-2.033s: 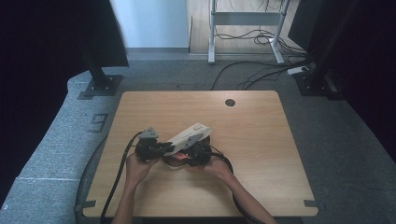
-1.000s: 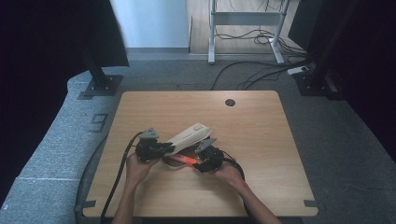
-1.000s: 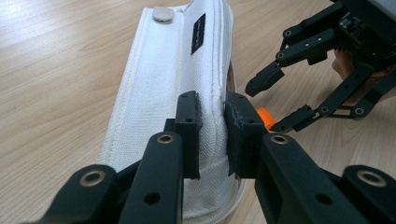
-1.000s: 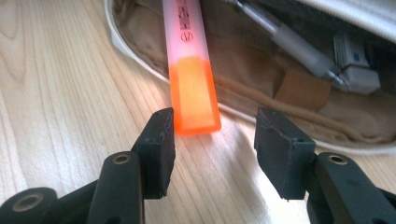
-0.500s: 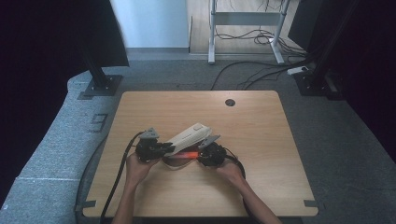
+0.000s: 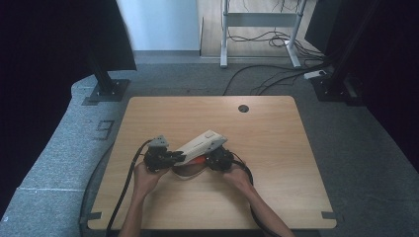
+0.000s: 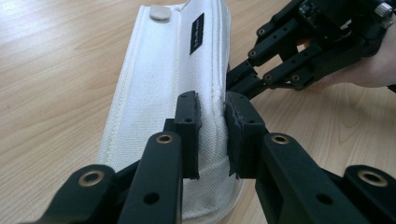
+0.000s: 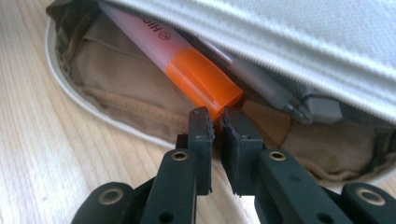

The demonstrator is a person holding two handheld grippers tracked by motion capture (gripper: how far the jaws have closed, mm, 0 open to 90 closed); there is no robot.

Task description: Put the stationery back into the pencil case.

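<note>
A white fabric pencil case [image 6: 202, 142] lies on the wooden table [image 6: 276, 123] with its flap lifted. My left gripper [image 6: 179, 157] is shut on the flap's edge [image 7: 212, 116], with the cloth pinched between the pads. Inside the open case lie an orange-capped highlighter [image 8: 201, 79] and a grey pen [image 8: 271, 93] on tan lining. My right gripper [image 8: 218, 126] has just been closing and is now shut, its tips against the end of the orange cap. Just a sliver of the cap shows in the slit between the pads. From above, the right gripper [image 6: 211, 159] sits beside the highlighter [image 6: 197, 159].
The table has a round cable hole [image 6: 243, 108] near its far edge. Black cables trail from both grippers off the near edge. Grey carpet surrounds the table, with stand bases at the back left [image 6: 106, 91] and back right.
The right gripper has shifted slightly to the right. Less of the orange highlighter shows between the two grippers than a second ago. The left hand and the flap have stayed put.
</note>
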